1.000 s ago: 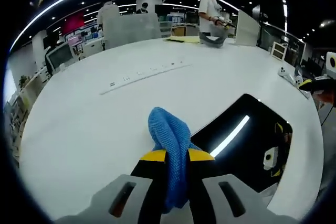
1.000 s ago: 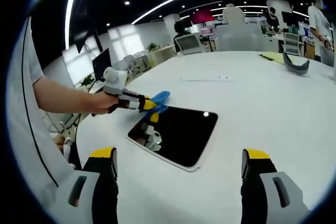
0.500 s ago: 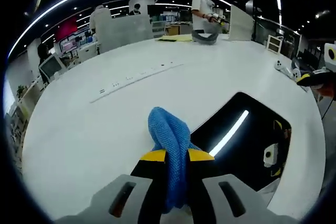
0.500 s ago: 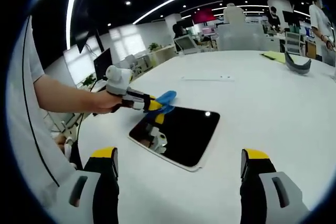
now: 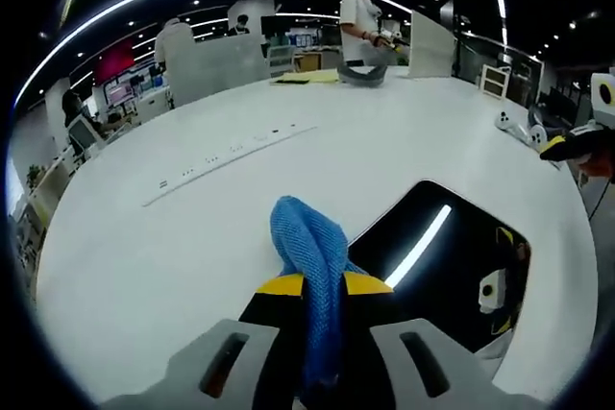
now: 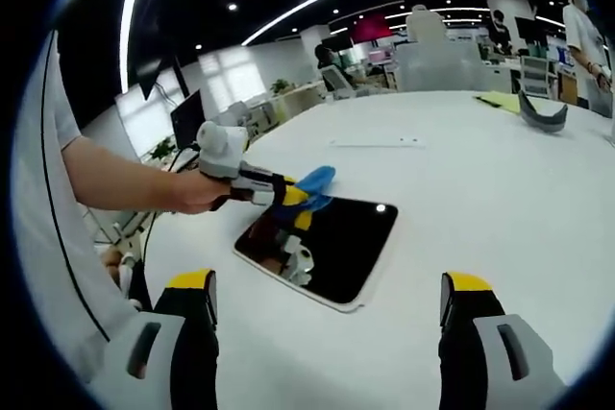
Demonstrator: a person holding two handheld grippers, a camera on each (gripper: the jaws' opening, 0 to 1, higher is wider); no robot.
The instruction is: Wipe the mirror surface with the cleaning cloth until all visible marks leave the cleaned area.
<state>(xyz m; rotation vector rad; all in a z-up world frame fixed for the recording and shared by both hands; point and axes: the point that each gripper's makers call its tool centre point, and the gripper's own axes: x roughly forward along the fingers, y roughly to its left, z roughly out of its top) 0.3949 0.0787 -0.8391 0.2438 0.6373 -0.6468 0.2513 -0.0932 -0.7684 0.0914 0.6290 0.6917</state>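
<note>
Left claw clamped on blue cloth, probably touching mirror edge on white tabletop; right claw wide open, empty.

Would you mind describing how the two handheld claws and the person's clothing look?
Each claw has black jaws with yellow tips on grey housings: the left claw and the right claw. In the right gripper view the left claw carries a white box. The person wears a white short sleeve.

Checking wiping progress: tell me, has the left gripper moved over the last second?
Yes. The left gripper carried the cloth farther over the mirror.
</note>
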